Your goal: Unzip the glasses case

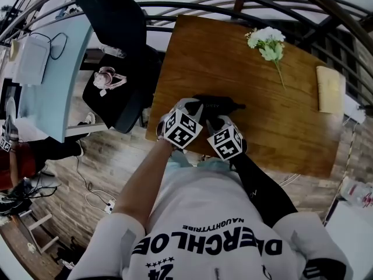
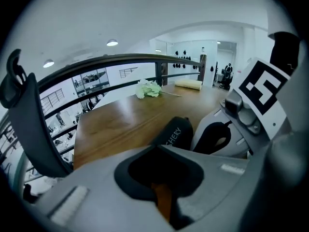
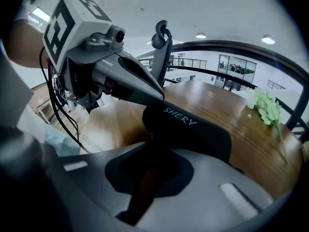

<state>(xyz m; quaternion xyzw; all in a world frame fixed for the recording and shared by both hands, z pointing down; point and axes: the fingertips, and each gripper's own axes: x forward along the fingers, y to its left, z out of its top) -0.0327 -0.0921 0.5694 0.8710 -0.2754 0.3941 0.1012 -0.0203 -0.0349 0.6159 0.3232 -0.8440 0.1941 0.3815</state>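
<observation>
Grey plastic fingers of the right gripper (image 3: pixel 150 151) are pressed together at the near edge of the glasses case (image 3: pixel 193 129); whether they pinch the zip pull I cannot tell. The left gripper (image 3: pixel 157 94), fingers also together, noses onto the case's top. Black, matte and rounded with pale lettering, the case lies near the front of the glossy wood-grain worktop (image 1: pixel 280 121) and looks fully closed, so I judge the whole zip still to run.

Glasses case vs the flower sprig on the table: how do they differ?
The glasses case is black with pale lettering; the flower sprig is white with a green stem. The glasses case lies toward the near edge of the wooden table, the flower sprig toward its far side. Both lie on it.
</observation>
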